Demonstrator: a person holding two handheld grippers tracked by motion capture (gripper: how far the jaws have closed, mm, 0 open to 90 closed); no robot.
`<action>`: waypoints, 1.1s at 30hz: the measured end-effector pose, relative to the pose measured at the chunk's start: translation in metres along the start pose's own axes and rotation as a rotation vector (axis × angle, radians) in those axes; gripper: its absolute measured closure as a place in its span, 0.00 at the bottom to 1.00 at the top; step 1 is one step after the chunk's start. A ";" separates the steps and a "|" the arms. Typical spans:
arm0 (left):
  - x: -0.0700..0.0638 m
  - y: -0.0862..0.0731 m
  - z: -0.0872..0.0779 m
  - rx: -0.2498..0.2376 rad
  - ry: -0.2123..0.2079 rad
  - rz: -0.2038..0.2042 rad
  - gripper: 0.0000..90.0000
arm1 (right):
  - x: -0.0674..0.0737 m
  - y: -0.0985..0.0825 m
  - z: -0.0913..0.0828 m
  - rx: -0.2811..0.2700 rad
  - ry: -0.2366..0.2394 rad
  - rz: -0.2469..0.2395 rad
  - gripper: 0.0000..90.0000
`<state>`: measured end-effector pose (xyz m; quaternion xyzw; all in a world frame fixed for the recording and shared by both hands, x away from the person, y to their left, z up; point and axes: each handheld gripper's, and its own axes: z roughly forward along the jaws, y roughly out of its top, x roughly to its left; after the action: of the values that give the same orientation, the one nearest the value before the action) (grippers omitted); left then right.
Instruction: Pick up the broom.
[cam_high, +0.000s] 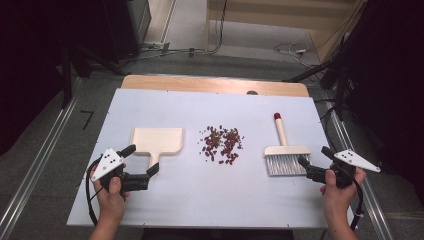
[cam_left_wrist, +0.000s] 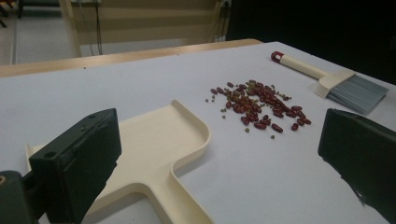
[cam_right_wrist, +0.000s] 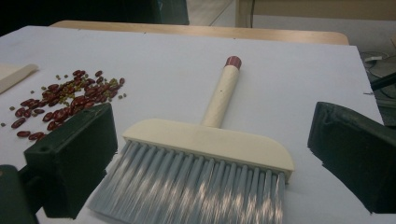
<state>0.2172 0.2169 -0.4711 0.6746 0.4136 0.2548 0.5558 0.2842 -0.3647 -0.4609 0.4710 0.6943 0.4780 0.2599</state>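
A cream dustpan (cam_high: 157, 140) lies left of centre on the white sheet, its handle pointing toward me. My left gripper (cam_high: 141, 160) stands open at that handle; in the left gripper view (cam_left_wrist: 219, 140) the dustpan (cam_left_wrist: 159, 144) runs down between the two black jaws, untouched. A pile of red and small green beans (cam_high: 222, 144) (cam_left_wrist: 259, 105) (cam_right_wrist: 70, 100) sits mid-table. A brush (cam_high: 286, 150) (cam_right_wrist: 205, 154) with grey bristles and a red-tipped cream handle lies to the right, bristles toward me. My right gripper (cam_high: 315, 156) (cam_right_wrist: 210, 135) is open just right of the bristles, holding nothing.
The white sheet (cam_high: 200, 195) covers a wooden table (cam_high: 215, 84) whose far edge shows bare. Metal rails (cam_high: 35, 165) run along the floor on both sides. Cables (cam_high: 290, 49) lie on the floor beyond the table. Dark equipment stands at left and right.
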 end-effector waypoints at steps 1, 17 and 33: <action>0.000 0.001 0.000 -0.001 -0.007 0.000 0.00 | 0.001 0.001 0.000 0.004 0.001 -0.002 0.00; -0.007 0.003 0.006 -0.008 -0.039 -0.001 0.00 | 0.007 0.039 0.007 0.074 -0.002 -0.017 0.00; -0.011 0.001 0.012 0.012 -0.067 0.015 0.00 | 0.000 0.085 0.065 0.257 -0.076 -0.002 0.06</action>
<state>0.2217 0.2012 -0.4715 0.6892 0.3911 0.2339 0.5633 0.3712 -0.3287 -0.4098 0.5175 0.7399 0.3666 0.2243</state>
